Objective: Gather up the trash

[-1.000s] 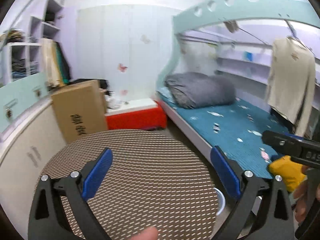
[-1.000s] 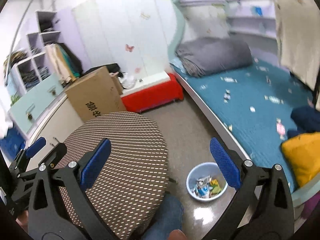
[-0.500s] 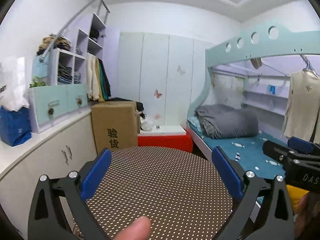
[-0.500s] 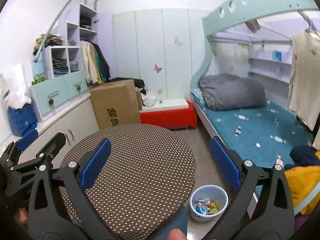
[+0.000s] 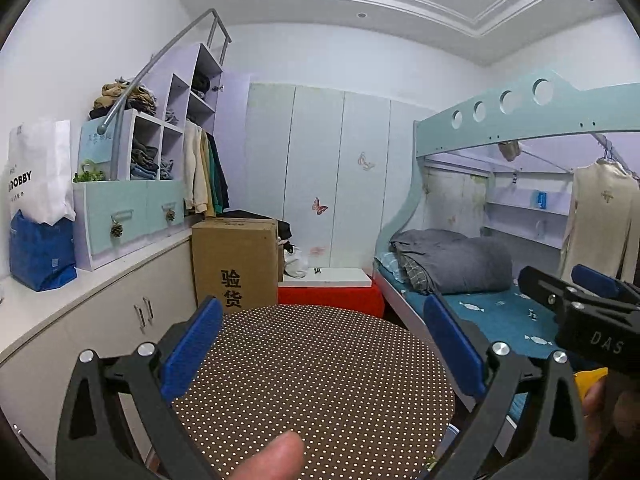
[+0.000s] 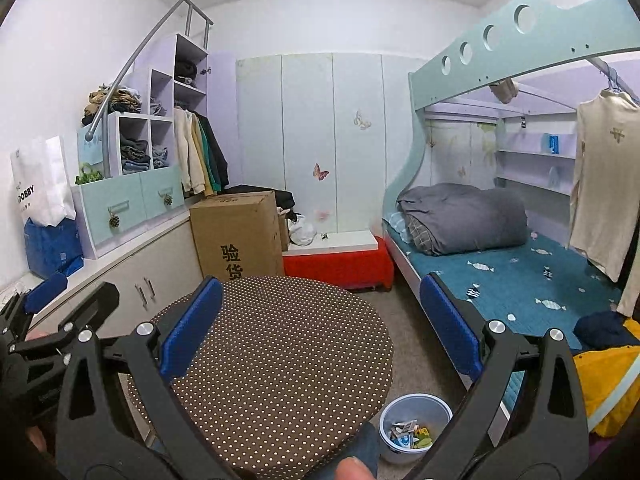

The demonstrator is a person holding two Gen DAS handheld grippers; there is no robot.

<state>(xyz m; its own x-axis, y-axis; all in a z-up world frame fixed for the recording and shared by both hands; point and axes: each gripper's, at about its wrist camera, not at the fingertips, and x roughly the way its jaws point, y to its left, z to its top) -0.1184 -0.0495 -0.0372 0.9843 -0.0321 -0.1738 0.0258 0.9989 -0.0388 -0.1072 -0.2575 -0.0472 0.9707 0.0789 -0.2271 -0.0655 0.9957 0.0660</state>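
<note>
Both grippers held empty above the round dotted bench.
Left gripper [image 5: 320, 344] and right gripper [image 6: 320, 320] jaws stand apart; trash bin [image 6: 414, 420] sits on the floor [image 6: 416, 332] between bench [image 6: 280, 360] edge and bed [image 6: 520, 280].

A round dotted table [image 6: 280, 352] stands bare. Beside it on the floor [image 6: 416, 344] sits a small bin [image 6: 414, 408] holding wrappers.

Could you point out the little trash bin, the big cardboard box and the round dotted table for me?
trash bin [image 6: 416, 405]: right wrist view, on its pale blue rim.
cardboard box [image 6: 236, 232]: right wrist view, on its front face.
round dotted table [image 5: 320, 364]: left wrist view, on its bare top.
</note>
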